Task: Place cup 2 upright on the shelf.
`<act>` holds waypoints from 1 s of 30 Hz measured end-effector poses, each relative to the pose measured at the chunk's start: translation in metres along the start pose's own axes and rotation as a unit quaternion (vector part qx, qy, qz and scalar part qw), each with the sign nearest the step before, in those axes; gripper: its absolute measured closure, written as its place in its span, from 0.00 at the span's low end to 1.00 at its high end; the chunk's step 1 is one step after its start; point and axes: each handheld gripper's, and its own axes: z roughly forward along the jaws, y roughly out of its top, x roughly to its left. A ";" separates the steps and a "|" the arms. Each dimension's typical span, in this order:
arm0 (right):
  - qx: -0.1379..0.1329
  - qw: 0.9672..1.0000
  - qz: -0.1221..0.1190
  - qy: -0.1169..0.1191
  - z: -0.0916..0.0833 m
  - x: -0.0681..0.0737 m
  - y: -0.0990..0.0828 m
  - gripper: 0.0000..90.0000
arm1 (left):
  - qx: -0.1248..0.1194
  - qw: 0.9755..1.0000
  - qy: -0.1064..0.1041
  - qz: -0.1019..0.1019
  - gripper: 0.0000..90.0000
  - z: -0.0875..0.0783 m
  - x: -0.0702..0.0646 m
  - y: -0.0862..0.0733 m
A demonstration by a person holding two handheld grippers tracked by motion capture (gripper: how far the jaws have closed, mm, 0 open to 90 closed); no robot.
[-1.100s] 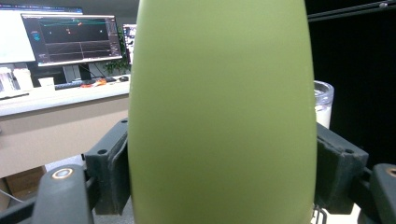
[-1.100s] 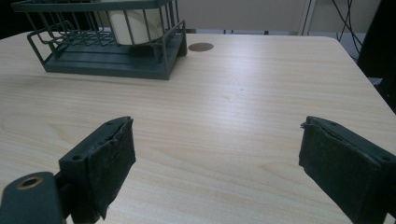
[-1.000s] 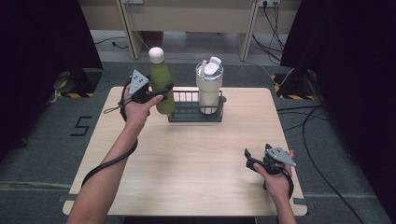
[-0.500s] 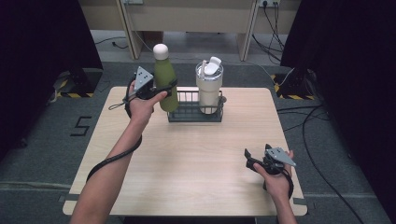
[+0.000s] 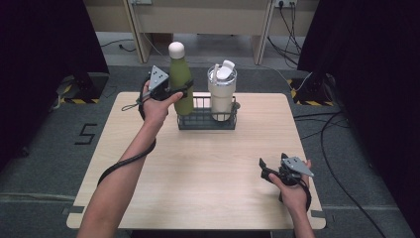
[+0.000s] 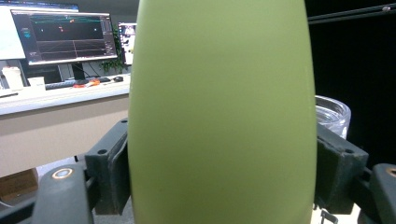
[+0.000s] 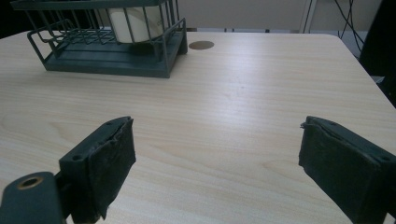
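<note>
Pale wooden counter (image 5: 198, 173) under dark curtains, and the action sits at its far side, around the wire basket (image 5: 207, 120). The left tool (image 5: 179, 94) is clamped on the green bottle (image 5: 180, 84), both pads pressed against its sides in the left gripper view, where the green bottle (image 6: 219, 112) bulges between them. The bottle stands upright at the basket's left end; whether its base has cleared the wires or touches down inside, I cannot tell. The white tumbler (image 5: 221, 94) sits in the basket's right half. So the grasp looks done, and the carry or final placing of the bottle is what seems left. Against the frames from a second back, the bottle and left hand have shifted a little toward the basket's far side and straightened up. Well short of the basket, the right tool (image 5: 266, 171) rests near the counter's front edge, jaws apart on nothing, unmoved.
</note>
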 end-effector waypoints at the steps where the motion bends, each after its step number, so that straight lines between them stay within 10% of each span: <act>1: 0.000 1.000 0.000 -0.001 0.000 0.000 0.000 0.12 | 0.002 1.000 0.000 0.001 0.24 0.001 0.000 0.000; 30: 0.002 1.000 0.002 -0.001 0.000 -0.001 -0.001 0.12 | 0.011 1.000 0.007 -0.010 0.24 0.023 0.006 -0.003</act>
